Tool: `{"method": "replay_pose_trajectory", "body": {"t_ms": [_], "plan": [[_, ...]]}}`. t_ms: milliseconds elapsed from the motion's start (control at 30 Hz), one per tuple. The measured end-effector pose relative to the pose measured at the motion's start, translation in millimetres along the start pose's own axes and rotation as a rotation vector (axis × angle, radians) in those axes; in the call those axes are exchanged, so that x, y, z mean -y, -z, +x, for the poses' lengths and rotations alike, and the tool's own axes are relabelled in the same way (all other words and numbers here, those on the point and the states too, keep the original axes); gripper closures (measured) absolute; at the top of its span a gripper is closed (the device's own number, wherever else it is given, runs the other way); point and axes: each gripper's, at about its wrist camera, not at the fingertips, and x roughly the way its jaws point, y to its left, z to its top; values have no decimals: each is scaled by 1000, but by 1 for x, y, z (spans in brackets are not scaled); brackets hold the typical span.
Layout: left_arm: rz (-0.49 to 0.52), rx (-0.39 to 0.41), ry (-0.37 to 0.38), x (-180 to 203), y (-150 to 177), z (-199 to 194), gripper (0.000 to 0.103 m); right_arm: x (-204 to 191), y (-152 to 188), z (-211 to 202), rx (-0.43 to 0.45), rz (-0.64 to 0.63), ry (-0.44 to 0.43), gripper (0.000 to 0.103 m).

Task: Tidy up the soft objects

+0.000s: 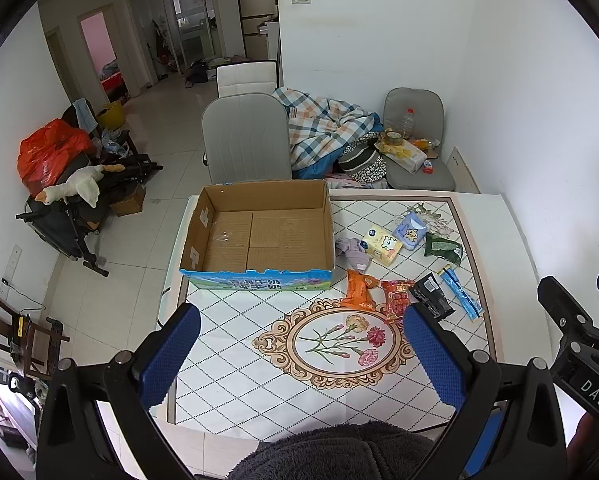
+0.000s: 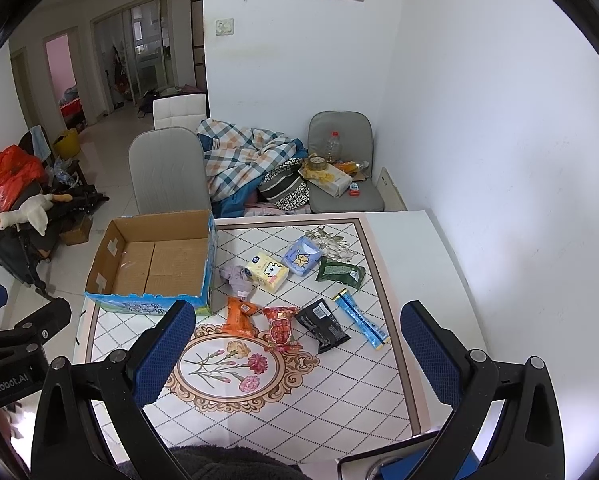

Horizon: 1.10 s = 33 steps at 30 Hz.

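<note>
An empty open cardboard box (image 1: pixel 259 236) (image 2: pixel 155 264) stands at the table's far left. Right of it lie a grey cloth (image 1: pixel 353 252) (image 2: pixel 237 276), a yellow tissue pack (image 1: pixel 383 245) (image 2: pixel 268 272), a blue tissue pack (image 1: pixel 411 232) (image 2: pixel 301 258), a green packet (image 1: pixel 443 247) (image 2: pixel 339 272), an orange packet (image 1: pixel 359 290) (image 2: pixel 241 316), a red packet (image 1: pixel 397 298) (image 2: pixel 279 328), a black packet (image 1: pixel 433 294) (image 2: pixel 327 326) and a blue stick packet (image 1: pixel 461 292) (image 2: pixel 361 316). My left gripper (image 1: pixel 299 344) and right gripper (image 2: pixel 299 352) are open and empty above the near part of the table.
The patterned table (image 1: pixel 339 392) ends near me and meets a white wall on the right. A grey chair (image 1: pixel 245 140) stands behind the box. Another chair (image 1: pixel 417 136) holds a bottle and clutter, with a plaid blanket (image 1: pixel 323 128) between them.
</note>
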Motion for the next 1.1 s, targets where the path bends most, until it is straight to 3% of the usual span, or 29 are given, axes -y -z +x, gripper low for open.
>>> {"method": "replay_pose_trajectory", "body": {"t_ms": [567,767,967,1100], "plan": [[3,-3,2,-3,1,0,0,-4,-2,5,-9,-9,-7,0],[8,-31,10,-4,-9,17,0,-3,-3,9,-19,0,-16,0],[66,-113,26,19,-29,84,0,23,-13,58,-99,62,-16,0],[138,-243,40,51,-32,160,0,50,-13,119,-206,82,24,0]]}}
